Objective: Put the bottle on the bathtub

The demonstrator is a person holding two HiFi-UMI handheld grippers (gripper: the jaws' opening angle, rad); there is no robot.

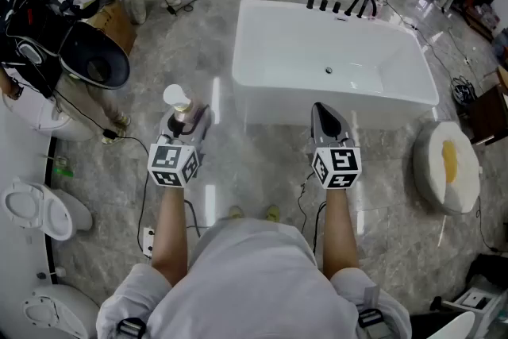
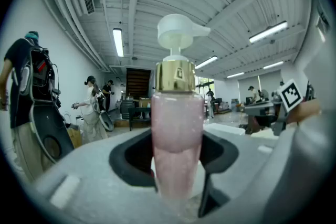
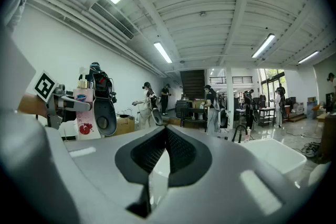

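A pink pump bottle (image 2: 177, 134) with a gold collar and a white pump head stands upright between the jaws of my left gripper (image 2: 177, 170), which is shut on its body. In the head view the bottle (image 1: 176, 102) sits in the left gripper (image 1: 184, 123), over the floor to the left of the white bathtub (image 1: 278, 109). My right gripper (image 1: 327, 121) hovers just in front of the tub's near wall. Its jaws are shut with nothing between them (image 3: 161, 152). The right gripper view shows the bottle (image 3: 84, 110) at far left and the bathtub (image 3: 273, 155) at lower right.
Black taps (image 1: 361, 5) stand on the tub's far rim. A round white basin (image 1: 448, 167) lies on the floor at the right and toilets (image 1: 40, 206) stand at the left. A person with bulky gear (image 1: 48, 36) is at the left. Cables run over the marble floor.
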